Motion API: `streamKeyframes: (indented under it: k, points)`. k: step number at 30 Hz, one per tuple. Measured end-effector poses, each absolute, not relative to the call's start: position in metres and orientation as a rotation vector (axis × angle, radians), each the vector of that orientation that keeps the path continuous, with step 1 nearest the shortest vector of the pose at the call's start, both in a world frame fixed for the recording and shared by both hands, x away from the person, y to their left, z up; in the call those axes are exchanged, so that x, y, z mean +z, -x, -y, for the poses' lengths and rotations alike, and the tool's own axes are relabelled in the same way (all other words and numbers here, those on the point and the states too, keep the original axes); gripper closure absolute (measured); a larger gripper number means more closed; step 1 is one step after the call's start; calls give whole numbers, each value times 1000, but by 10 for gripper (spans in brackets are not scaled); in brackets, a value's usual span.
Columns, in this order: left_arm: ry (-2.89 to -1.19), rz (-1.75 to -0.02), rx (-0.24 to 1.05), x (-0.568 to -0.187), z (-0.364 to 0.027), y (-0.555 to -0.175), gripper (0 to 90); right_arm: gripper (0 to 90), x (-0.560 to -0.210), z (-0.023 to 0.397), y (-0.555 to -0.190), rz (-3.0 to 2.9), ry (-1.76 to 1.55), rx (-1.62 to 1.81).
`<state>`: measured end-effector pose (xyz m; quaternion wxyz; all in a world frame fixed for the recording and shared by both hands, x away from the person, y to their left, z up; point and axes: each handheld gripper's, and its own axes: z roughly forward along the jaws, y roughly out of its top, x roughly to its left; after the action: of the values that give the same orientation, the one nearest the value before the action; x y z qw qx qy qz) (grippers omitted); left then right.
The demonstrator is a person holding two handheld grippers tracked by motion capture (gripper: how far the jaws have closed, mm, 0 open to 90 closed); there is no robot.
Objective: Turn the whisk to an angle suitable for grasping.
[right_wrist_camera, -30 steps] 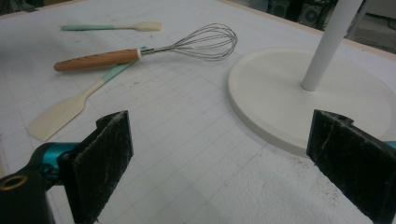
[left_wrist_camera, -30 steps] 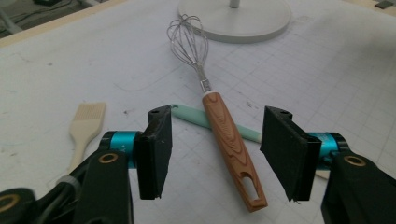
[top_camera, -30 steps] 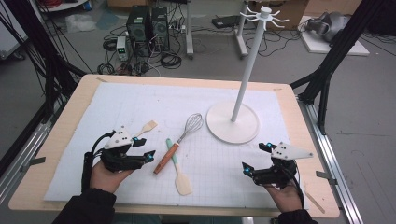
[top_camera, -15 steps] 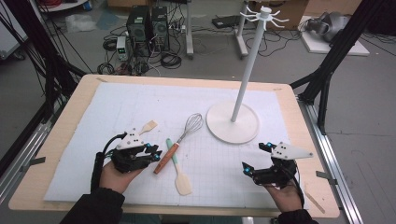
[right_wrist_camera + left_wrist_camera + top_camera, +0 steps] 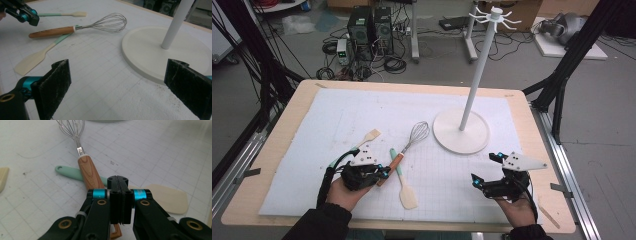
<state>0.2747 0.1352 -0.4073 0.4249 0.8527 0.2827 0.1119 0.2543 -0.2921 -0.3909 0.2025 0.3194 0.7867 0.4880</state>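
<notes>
We judge the work to be barely begun: the whisk lies flat on the white gridded mat, its wooden handle crossing the mint stem of the cream-bladed spatula, and a smaller spatula rests just beyond. None of the three hangs from the hooks atop the white stand, which rises well apart to the right. The pick-up of the whisk is what we take to be in hand, and by our reading it is not yet secured. The left gripper sits low at the butt end of the handle, and its jaws have just been closing. In the left gripper view we see the left gripper's black pads pressed flat together with nothing between them, while the handle runs underneath. So lifting, carrying and hooking all appear to remain, and the grip itself may need another try. The high view hides that detail under the gripper's body, though it gives us the whole layout and the hooks. The right gripper waits near the table's front edge beside the stand's base. In its own view we see its jaws spread wide and empty, with the whisk lying side-on beyond them.
</notes>
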Motion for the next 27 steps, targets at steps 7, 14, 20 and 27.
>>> streamKeyframes:
  k: [7,14,20,27]
  points:
    - [-2162,-698,256,-415,-132,-272,888,57,-391,292,-254,-2200,-891,1360]
    - [-2226,-677,240,-423,-128,-267,888,57,-390,293,-253,-2188,-891,1362]
    - [-2253,-684,231,-427,-134,-265,888,57,-390,292,-253,-2194,-893,1359]
    - [-2269,-676,228,-429,-131,-264,888,57,-390,292,-253,-2193,-890,1362]
